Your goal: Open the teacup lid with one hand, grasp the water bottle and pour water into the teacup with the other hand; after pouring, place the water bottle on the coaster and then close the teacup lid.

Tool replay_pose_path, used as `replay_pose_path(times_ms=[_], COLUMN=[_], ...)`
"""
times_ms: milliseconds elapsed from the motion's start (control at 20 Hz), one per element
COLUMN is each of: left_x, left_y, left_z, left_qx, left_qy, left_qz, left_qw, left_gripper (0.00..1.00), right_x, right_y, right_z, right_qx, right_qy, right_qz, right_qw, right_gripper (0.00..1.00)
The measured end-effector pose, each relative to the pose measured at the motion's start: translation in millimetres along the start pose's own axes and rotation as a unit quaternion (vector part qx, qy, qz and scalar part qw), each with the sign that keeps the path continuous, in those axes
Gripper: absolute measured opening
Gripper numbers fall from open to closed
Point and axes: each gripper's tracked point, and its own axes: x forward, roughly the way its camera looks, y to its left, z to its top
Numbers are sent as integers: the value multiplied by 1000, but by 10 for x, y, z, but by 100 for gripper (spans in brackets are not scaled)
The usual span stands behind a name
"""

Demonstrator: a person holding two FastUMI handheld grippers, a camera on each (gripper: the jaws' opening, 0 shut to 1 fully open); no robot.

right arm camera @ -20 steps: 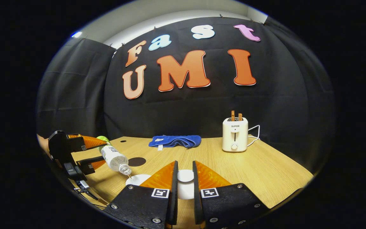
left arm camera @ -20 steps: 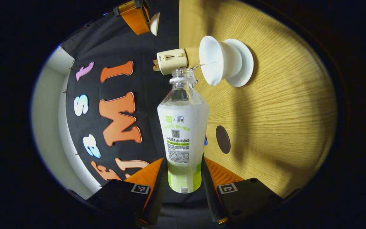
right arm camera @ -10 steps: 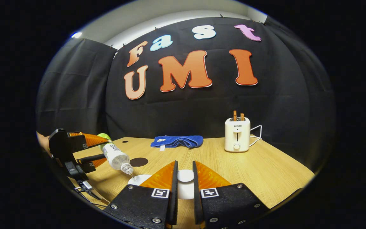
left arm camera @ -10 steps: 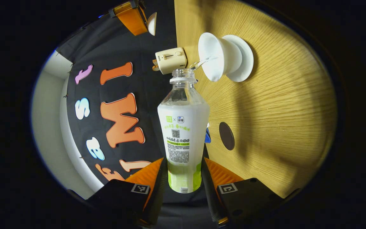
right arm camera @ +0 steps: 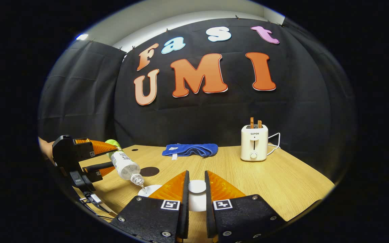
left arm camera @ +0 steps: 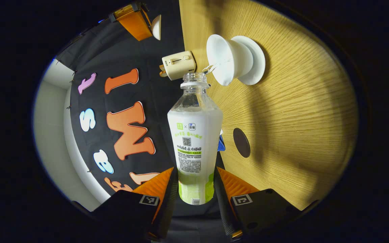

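Water bottle point(left arm camera: 195, 141) tipped over, mouth at the rim of the white teacup point(left arm camera: 226, 60). Thin stream of water running from the mouth into the cup. Left hand-held gripper point(left arm camera: 194, 189) pinching the bottle near its bottom, one finger on each side. Teacup on its white saucer point(left arm camera: 256, 60) on the wooden table point(left arm camera: 299, 111). Dark round coaster point(left arm camera: 241, 142) bare, near the bottle. Right hand-held gripper point(right arm camera: 196, 192) pinching the white teacup lid point(right arm camera: 197, 186), up off the cup. Blue cloth point(right arm camera: 190, 150) and cream toaster point(right arm camera: 254, 142) at the back of the table, well apart.
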Motion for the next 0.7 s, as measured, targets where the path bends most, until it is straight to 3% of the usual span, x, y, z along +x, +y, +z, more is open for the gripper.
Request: replay_pose_path(times_ms=[450, 500, 700], left_x=[6, 5, 36], left_y=[80, 86, 171], left_z=[-8, -12, -29], left_qx=[22, 24, 40], left_qy=[-5, -5, -8], left_qz=[8, 9, 14], left_qw=[1000, 1000, 999], left_gripper=[62, 66, 62], right_x=[-8, -8, -4], right_y=[1, 8, -5], right_z=[-12, -11, -26], right_qx=[-1, -1, 0], right_qy=[0, 0, 0], right_qz=[0, 1, 0], right_qw=[1000, 1000, 1000], right_gripper=[22, 22, 22])
